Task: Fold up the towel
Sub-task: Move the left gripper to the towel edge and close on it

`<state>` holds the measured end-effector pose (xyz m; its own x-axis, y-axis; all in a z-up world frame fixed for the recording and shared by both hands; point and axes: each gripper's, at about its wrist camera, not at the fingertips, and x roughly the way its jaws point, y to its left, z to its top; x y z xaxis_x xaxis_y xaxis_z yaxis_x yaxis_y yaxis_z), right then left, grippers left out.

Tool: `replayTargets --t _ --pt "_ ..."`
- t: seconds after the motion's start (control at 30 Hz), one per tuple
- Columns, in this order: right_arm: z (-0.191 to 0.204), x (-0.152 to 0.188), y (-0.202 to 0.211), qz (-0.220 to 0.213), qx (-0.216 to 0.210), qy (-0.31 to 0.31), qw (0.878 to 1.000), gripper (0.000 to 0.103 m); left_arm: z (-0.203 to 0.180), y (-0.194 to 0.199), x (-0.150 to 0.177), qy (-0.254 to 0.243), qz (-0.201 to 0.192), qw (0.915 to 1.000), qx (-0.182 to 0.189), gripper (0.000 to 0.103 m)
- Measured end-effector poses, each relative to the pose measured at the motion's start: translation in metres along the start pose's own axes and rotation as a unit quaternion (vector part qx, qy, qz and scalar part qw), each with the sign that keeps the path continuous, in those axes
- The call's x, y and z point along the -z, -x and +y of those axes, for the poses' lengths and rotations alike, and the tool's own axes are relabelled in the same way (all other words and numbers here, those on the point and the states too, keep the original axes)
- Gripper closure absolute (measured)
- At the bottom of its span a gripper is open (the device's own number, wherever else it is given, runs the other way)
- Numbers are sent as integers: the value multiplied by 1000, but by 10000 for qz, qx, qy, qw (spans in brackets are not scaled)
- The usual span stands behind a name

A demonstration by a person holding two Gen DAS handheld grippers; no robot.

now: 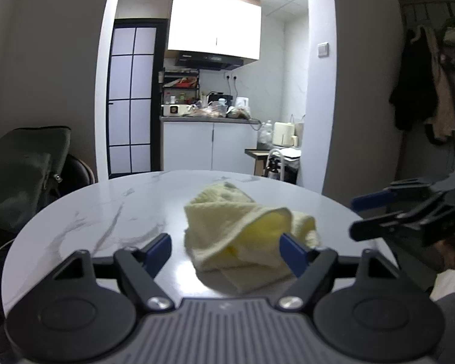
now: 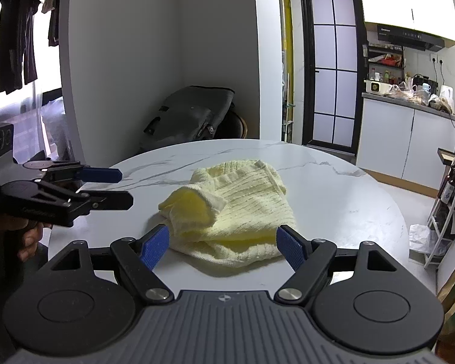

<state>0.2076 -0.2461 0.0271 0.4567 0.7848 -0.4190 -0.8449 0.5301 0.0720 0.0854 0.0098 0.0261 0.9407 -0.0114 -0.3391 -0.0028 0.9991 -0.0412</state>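
Each gripper, left (image 1: 227, 250) and right (image 2: 222, 247), was black plastic with blue ribbed pads (image 2: 154, 247) on its two fingers. Silver screws (image 2: 159, 293) pinned the finger arms beside round black discs (image 2: 66, 305). A grey ribbed plate (image 2: 224, 324) sat between them.

Towel (image 2: 230, 209) crumpled in a heap on the round table (image 2: 333, 188), toward its near edge. Right gripper (image 2: 222, 247) just before the heap, a finger at either side, not touching. Left gripper (image 2: 122, 186) off to the left, over the table's edge, apart from the towel. Bag (image 2: 185, 115) behind the table; kitchen counter (image 2: 406, 106) far right.
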Motion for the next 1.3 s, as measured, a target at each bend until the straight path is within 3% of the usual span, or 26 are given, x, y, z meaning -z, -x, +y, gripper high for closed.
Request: replayTargets --t 0.3,0.67,0.83,0.93,1.0,1.3 --pt "4 -8 -4 43 91 183 9998 22 8 -13 -6 93 147 9998 44 37" --pt "-1 -10 -10 9 97 229 9997 21 -3 -42 -14 -285 575 9978 173 37" --pt "-6 -12 -14 -29 60 99 9999 21 1 -55 -15 -111 744 9970 184 38" --pt "-7 -13 -17 -15 70 149 9999 22 3 -61 -19 -128 867 9960 201 48" --pt "-8 -14 -19 -3 80 171 9998 22 4 -65 -23 -102 911 9955 221 49" --pt "-13 -18 -26 -19 88 232 9997 21 8 -76 -17 152 1021 9944 206 87"
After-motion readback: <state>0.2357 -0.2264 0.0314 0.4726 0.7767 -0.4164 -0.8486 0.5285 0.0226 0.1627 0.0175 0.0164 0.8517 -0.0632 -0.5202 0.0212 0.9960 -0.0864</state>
